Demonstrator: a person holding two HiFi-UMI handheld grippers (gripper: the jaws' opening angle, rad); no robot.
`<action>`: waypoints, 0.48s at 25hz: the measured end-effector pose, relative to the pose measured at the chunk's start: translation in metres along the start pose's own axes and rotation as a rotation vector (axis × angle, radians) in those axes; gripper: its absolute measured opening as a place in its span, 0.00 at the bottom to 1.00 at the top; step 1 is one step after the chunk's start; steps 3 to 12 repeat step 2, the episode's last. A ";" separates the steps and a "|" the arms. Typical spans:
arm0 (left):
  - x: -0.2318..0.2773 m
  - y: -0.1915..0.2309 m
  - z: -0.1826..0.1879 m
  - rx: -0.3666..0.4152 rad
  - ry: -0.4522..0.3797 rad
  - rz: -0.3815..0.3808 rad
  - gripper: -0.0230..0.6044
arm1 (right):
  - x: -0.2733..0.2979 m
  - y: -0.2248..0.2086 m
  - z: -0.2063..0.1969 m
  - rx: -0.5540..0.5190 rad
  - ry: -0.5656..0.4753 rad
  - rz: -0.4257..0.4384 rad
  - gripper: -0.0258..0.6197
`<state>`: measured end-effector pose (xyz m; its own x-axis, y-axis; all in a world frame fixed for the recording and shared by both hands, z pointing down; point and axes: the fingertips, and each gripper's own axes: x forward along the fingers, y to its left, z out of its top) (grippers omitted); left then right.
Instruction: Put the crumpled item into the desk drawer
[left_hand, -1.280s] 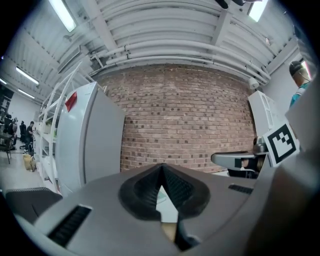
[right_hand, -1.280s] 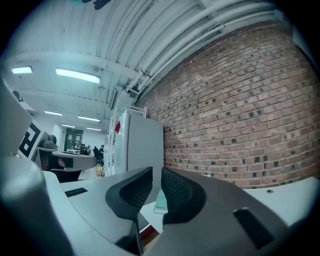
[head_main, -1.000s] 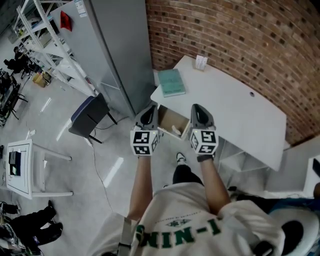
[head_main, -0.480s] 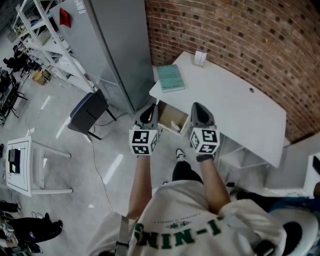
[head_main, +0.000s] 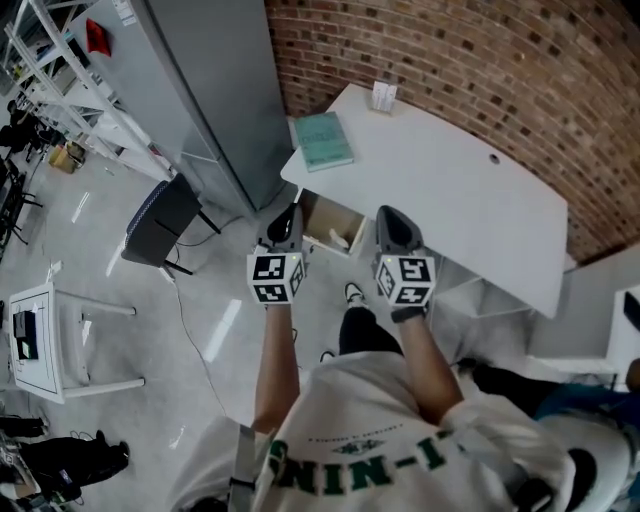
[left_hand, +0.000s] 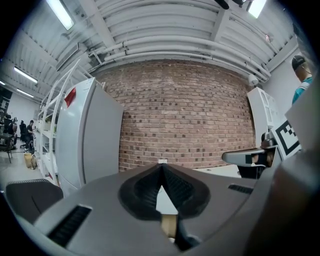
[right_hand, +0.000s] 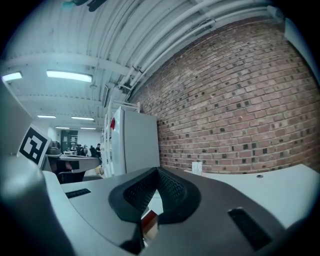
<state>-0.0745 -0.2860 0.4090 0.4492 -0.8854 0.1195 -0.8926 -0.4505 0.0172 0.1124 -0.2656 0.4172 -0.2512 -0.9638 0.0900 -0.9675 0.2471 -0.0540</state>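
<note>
The white desk (head_main: 460, 200) stands against a brick wall, with its wooden drawer (head_main: 318, 222) pulled open under the left end. Inside the drawer lies a pale crumpled item (head_main: 339, 240). My left gripper (head_main: 286, 213) hovers at the drawer's left front corner. My right gripper (head_main: 388, 216) hovers just right of the drawer, over the desk's front edge. In both gripper views the jaws meet at their tips with nothing between them: left gripper (left_hand: 161, 168), right gripper (right_hand: 156, 171).
A teal book (head_main: 321, 141) and a small white box (head_main: 380, 96) lie on the desk's left part. A tall grey cabinet (head_main: 205, 90) stands left of the desk, with a black chair (head_main: 160, 215) before it. A white side table (head_main: 45, 340) is at the lower left.
The desk and drawer have shifted slightly up and left in the head view. Both grippers stay side by side in front of the open drawer.
</note>
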 end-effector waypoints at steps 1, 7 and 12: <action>0.005 0.001 -0.005 -0.004 0.010 0.001 0.03 | 0.002 -0.006 -0.005 0.001 0.011 -0.002 0.04; 0.011 0.002 -0.010 -0.009 0.020 0.001 0.03 | 0.004 -0.011 -0.011 0.002 0.024 -0.004 0.04; 0.011 0.002 -0.010 -0.009 0.020 0.001 0.03 | 0.004 -0.011 -0.011 0.002 0.024 -0.004 0.04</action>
